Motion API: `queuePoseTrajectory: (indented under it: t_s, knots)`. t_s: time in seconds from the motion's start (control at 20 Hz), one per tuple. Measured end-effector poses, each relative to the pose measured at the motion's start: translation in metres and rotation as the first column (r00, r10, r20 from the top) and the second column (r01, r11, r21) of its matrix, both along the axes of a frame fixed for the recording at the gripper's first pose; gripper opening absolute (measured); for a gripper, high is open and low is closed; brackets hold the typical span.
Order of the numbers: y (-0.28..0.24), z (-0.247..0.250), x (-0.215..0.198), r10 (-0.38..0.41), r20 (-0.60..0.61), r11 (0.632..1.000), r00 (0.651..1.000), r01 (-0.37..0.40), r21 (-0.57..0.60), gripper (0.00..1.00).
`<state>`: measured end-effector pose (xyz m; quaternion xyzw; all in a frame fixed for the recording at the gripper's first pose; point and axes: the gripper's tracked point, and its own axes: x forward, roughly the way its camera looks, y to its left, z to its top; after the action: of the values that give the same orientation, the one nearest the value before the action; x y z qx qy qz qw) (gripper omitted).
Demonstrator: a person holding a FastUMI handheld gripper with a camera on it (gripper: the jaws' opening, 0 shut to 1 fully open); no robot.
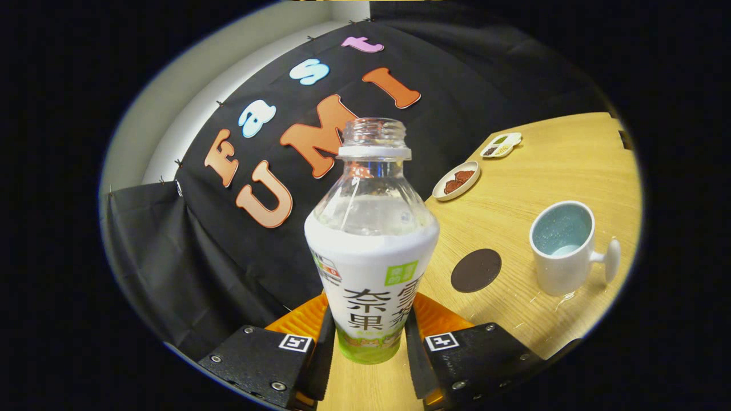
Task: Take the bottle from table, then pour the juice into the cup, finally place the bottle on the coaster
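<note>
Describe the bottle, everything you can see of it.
The bottle is clear plastic with no cap, its threaded neck open above a white collar ring. A white printed sleeve with green at the foot wraps the lower body; the bare shoulder looks nearly empty. It stands roughly upright between the fingers of the gripper, which press on the sleeve from both sides, low down. Whether its base touches the table cannot be told.

Uncapped bottle (370, 251) upright; cup (562, 246), coaster (476, 270) beside.
</note>
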<state>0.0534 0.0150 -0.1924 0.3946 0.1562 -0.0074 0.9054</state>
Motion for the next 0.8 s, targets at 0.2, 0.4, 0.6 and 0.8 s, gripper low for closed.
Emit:
queuePoseTrajectory:
  t_s: [0.2,0.4,0.6,0.8]
  knots:
    - [0.007,0.007,-0.002,-0.020,-0.004,0.987,1.000,0.020,0.161,0.58]
    - [0.008,0.017,-0.001,-0.053,0.012,0.935,0.999,0.046,0.351,0.57]
    - [0.003,0.022,0.011,-0.077,0.013,0.901,0.997,0.064,0.429,0.57]
    - [-0.006,0.026,0.008,-0.112,0.007,0.873,0.994,0.095,0.478,0.57]
